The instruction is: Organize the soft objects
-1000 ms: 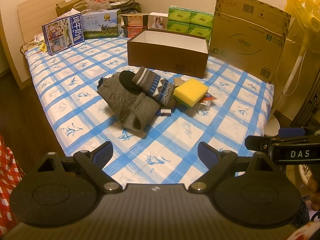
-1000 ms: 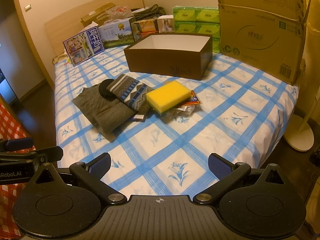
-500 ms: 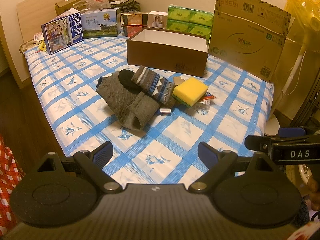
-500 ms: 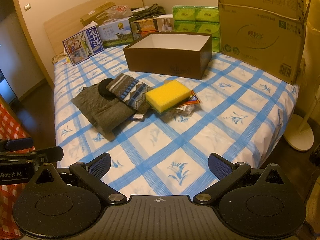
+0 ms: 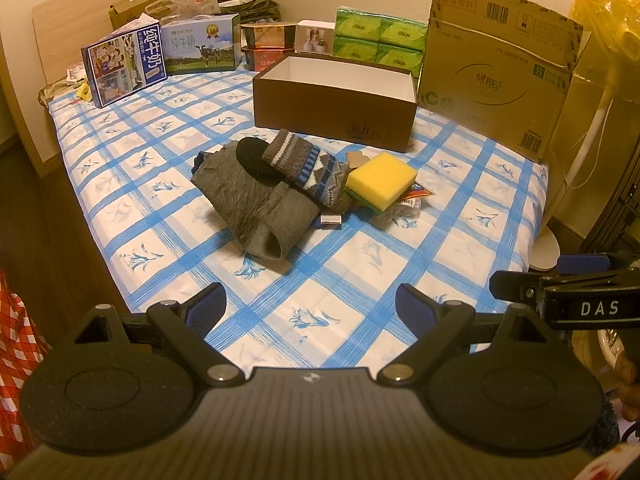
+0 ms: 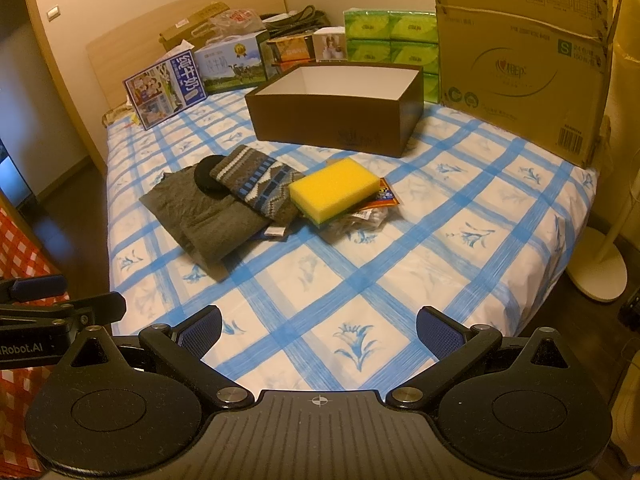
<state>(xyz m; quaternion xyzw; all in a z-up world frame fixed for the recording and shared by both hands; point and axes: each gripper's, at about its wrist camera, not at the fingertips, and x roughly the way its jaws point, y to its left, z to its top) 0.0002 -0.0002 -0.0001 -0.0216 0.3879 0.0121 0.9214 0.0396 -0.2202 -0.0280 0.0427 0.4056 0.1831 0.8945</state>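
Note:
A pile of soft things lies mid-bed: a grey knit cloth [image 5: 256, 204] [image 6: 200, 208], a black round piece [image 5: 254, 158], a patterned grey-and-blue sock [image 5: 308, 170] [image 6: 256, 184] and a yellow sponge [image 5: 382, 178] [image 6: 334, 188] resting on a crinkled wrapper. An open brown box [image 5: 334, 106] [image 6: 332, 114] stands just behind them. My left gripper [image 5: 310, 312] is open and empty above the bed's near edge. My right gripper [image 6: 318, 330] is open and empty too, to its right, also well short of the pile.
The blue-checked bed [image 5: 320, 280] carries milk cartons [image 5: 124, 66], small boxes and green tissue packs [image 5: 380, 42] along the headboard. A large cardboard carton [image 5: 496, 76] stands at the right edge. A white fan base [image 6: 598, 264] sits on the floor right.
Both views have crept slightly closer to the pile; the grippers stay open and empty.

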